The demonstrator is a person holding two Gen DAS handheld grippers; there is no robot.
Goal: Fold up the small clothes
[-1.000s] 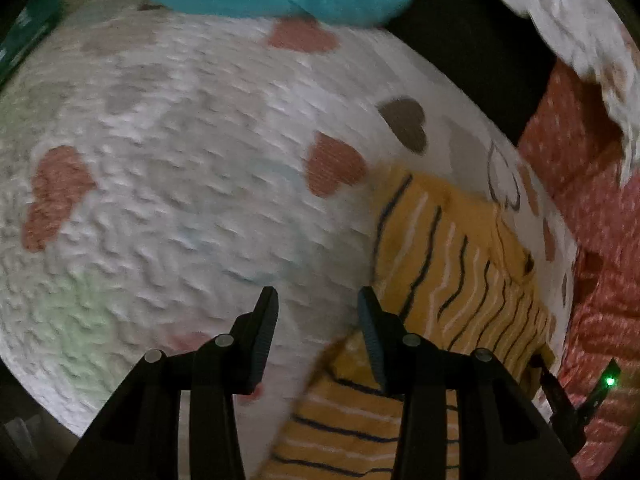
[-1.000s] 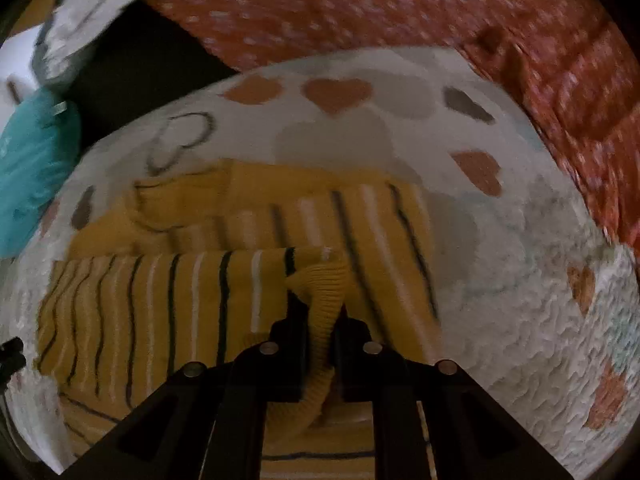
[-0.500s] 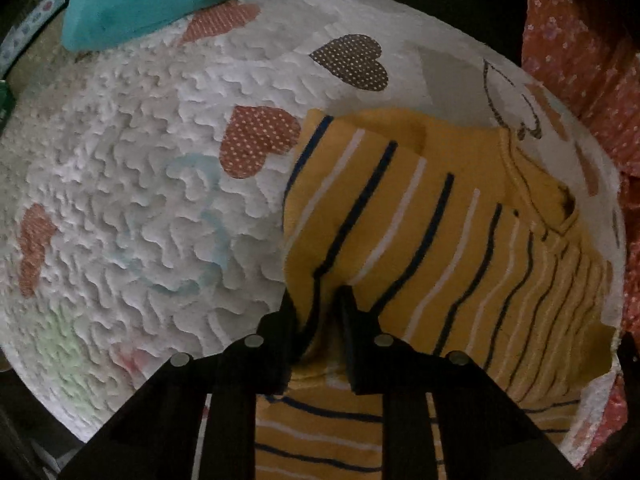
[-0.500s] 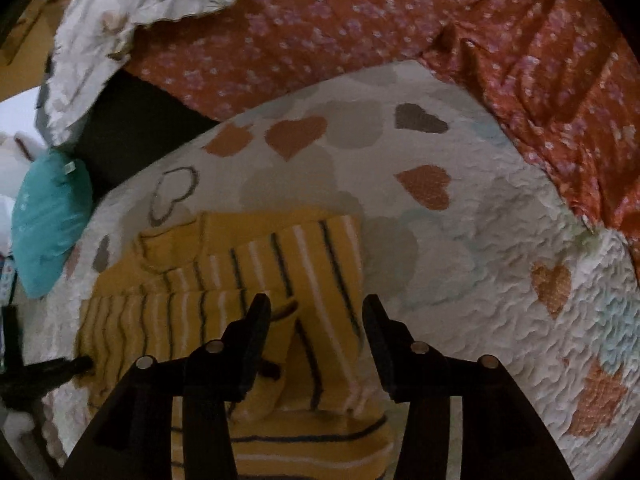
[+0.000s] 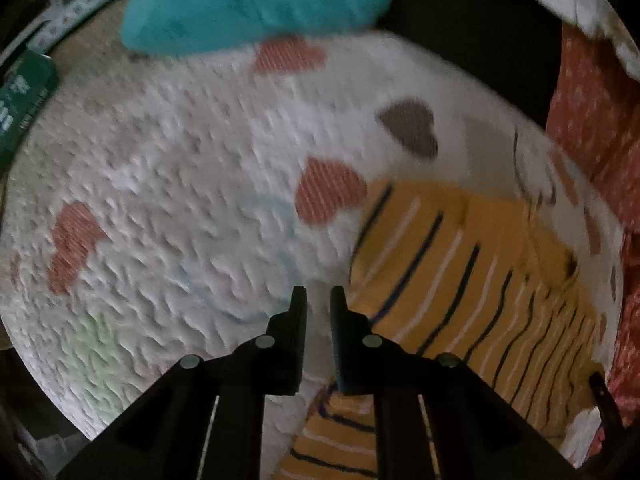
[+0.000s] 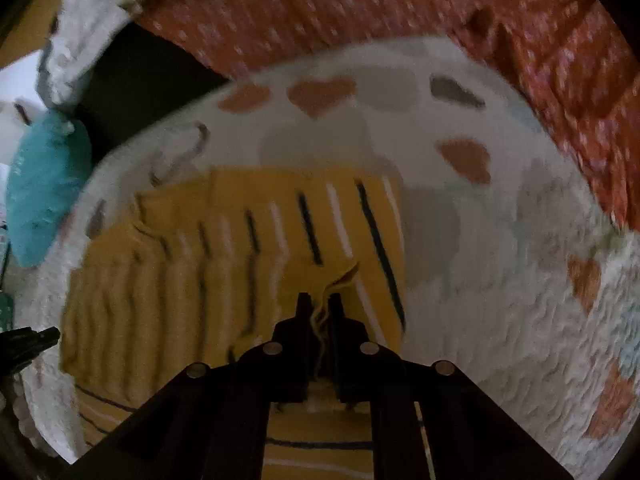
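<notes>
**A bedroom in a home, seen from above a bed**

Both views look down on a white quilted bedspread (image 5: 180, 184) printed with hearts in coral, brown and grey; it fills the centre of each frame. A teal cushion (image 5: 256, 0) lies at the upper left of the left wrist view and shows again at the left edge of the right wrist view. A rust-red floral sheet (image 6: 400, 12) arcs across the top and right of the right wrist view. A white leaf-patterned pillow (image 6: 92, 28) sits at its upper left. A small mustard striped knitted garment (image 6: 224, 248) lies spread on the bedspread. The light is dim and the pictures are blurred.
</notes>
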